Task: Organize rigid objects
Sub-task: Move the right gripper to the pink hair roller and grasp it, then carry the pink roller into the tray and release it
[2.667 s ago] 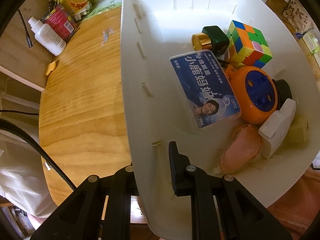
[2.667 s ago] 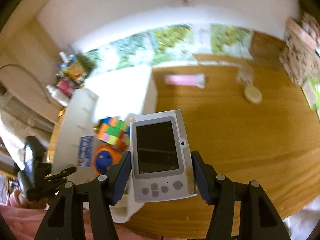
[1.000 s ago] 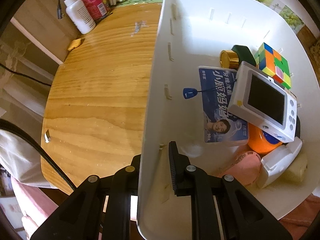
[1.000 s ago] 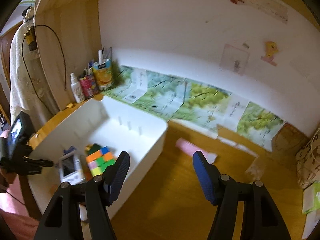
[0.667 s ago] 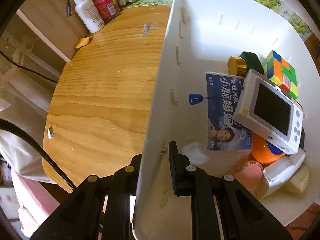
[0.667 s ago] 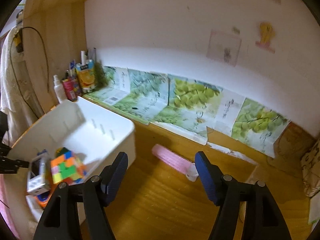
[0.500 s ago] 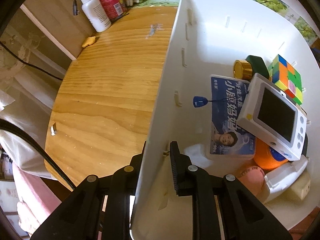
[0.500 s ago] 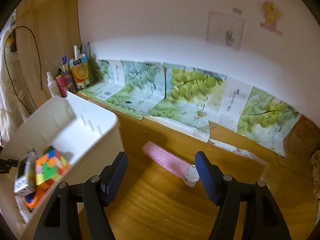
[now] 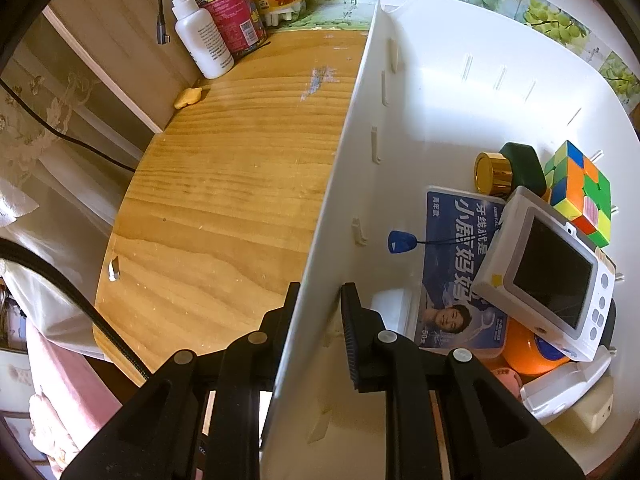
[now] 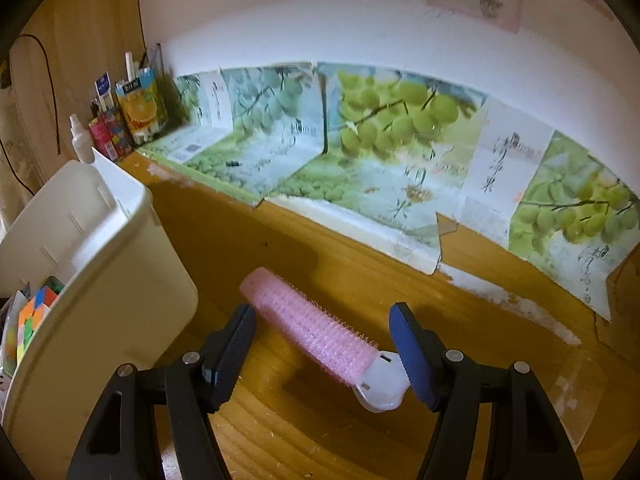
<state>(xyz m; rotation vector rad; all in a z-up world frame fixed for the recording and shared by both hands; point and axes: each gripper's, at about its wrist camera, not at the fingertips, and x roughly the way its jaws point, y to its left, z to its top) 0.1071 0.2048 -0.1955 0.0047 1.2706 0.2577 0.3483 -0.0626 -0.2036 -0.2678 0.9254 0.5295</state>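
one pink hair roller [image 10: 316, 326] between the open right claw [image 10: 322, 344] – one white bin [image 10: 100, 264] beside

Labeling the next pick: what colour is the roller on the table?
Pink bristles, with a white clip end: roller, best seen in the right wrist view.

Warm, bright indoor light; white bin [image 9: 460, 92] interior glares; right wrist view dimmer, slightly motion-blurred, soft table [image 10: 340, 432] shadows; strong fisheye curvature, black vignetted corners.
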